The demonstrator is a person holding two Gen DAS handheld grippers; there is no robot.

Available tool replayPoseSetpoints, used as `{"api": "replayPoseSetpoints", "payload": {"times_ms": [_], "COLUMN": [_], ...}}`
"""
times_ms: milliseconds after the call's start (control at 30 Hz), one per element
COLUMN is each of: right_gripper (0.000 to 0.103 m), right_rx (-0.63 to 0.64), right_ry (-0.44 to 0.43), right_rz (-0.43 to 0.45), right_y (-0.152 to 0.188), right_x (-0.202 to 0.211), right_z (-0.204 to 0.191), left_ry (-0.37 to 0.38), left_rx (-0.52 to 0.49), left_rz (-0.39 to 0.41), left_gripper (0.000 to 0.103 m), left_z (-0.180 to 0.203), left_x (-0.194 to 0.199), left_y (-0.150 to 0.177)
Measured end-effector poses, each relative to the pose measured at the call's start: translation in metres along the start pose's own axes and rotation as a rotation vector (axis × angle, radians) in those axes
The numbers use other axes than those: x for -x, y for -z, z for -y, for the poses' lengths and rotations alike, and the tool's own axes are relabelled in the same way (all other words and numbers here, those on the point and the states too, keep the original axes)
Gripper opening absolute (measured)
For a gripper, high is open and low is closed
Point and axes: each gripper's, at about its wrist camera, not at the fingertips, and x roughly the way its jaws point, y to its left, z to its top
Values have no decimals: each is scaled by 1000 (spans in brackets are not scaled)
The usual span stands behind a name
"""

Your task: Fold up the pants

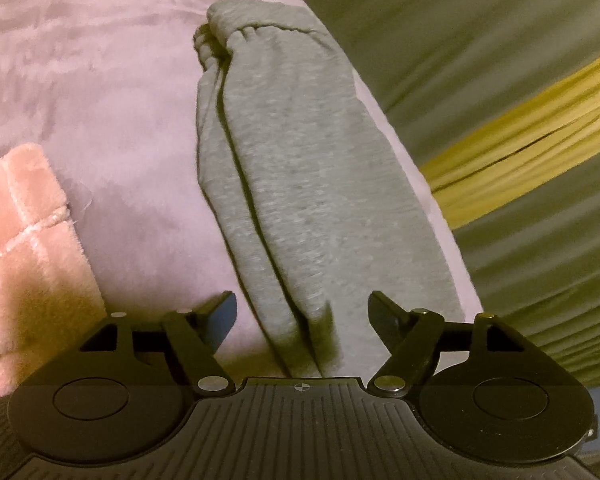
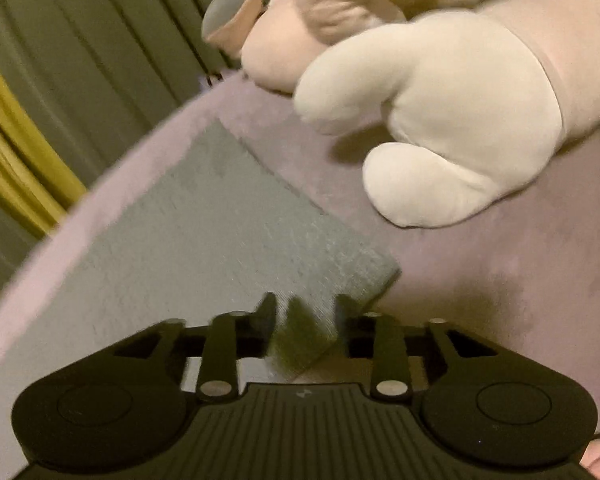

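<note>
Grey sweatpants [image 1: 300, 168] lie folded lengthwise on a pink bed cover [image 1: 112, 112], with a gathered cuff at the far end near the bed's edge. My left gripper [image 1: 302, 312] is open, its fingers on either side of the near end of the pants, just above the cloth. In the right wrist view the pants [image 2: 204, 236] lie flat with a squared corner toward me. My right gripper [image 2: 306, 312] is part open, with that corner of the cloth between its fingers.
A pink quilted blanket [image 1: 24, 248] lies at the left. A large white and pink plush toy [image 2: 440, 120] rests on the bed beyond the pants. Olive curtains with a yellow band [image 1: 532, 132] hang past the bed's edge.
</note>
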Motion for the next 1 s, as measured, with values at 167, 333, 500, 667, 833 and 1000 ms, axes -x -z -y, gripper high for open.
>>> {"api": "replayPoseSetpoints", "payload": {"times_ms": [167, 333, 500, 667, 833, 1000], "right_gripper": [38, 36, 68, 72, 76, 84], "right_rx": [-16, -51, 11, -48, -32, -44], "right_ry": [-213, 38, 184, 113, 74, 10], "right_rz": [-66, 12, 65, 32, 16, 3], "right_y": [11, 16, 9, 15, 23, 22], "right_x": [-11, -19, -14, -17, -10, -11], "right_z": [16, 24, 19, 29, 26, 26], "left_ry": [-41, -64, -63, -65, -71, -84], "left_rx": [-15, 24, 53, 60, 63, 53], "left_rz": [-16, -29, -34, -36, -41, -43], "left_gripper": [85, 86, 88, 88, 89, 91], "left_z": [7, 2, -2, -3, -3, -1], "left_x": [-8, -13, -12, -12, -14, -17], "left_y": [0, -1, -1, -1, -2, -2]}}
